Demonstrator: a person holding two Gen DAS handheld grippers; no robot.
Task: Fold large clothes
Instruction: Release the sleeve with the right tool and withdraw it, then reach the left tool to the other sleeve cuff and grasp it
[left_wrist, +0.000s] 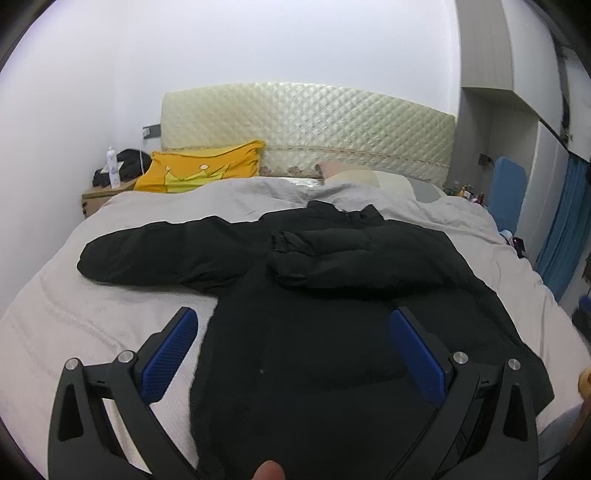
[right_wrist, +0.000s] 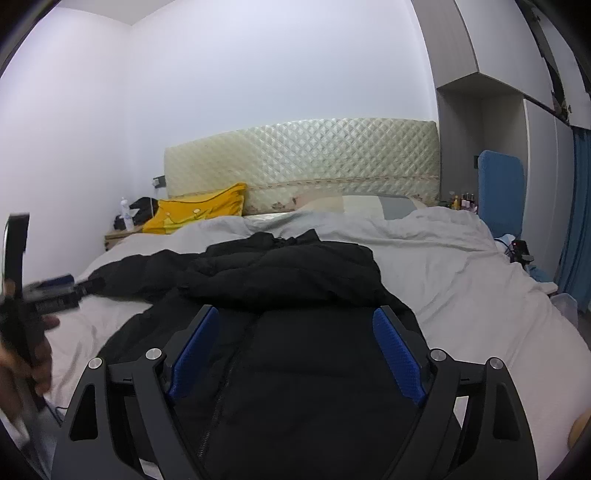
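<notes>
A black puffer jacket (left_wrist: 332, 266) lies front up on the bed's grey sheet (left_wrist: 92, 325). One sleeve (left_wrist: 147, 251) stretches out to the left; the other sleeve (left_wrist: 332, 254) is folded across the chest. My left gripper (left_wrist: 293, 314) hovers over the jacket's lower left side, open, with nothing between its blue pads (left_wrist: 173, 354). In the right wrist view the jacket (right_wrist: 295, 273) fills the middle, zip towards me. My right gripper (right_wrist: 296, 312) stands open above its lower body, and its pads (right_wrist: 399, 354) grip no cloth.
A yellow pillow (left_wrist: 207, 166) and a quilted headboard (left_wrist: 306, 125) are at the bed's far end. A nightstand (left_wrist: 99, 195) with a bottle stands at the far left. A blue chair (right_wrist: 500, 192) is on the right. A hand (right_wrist: 33, 354) shows blurred at the left edge.
</notes>
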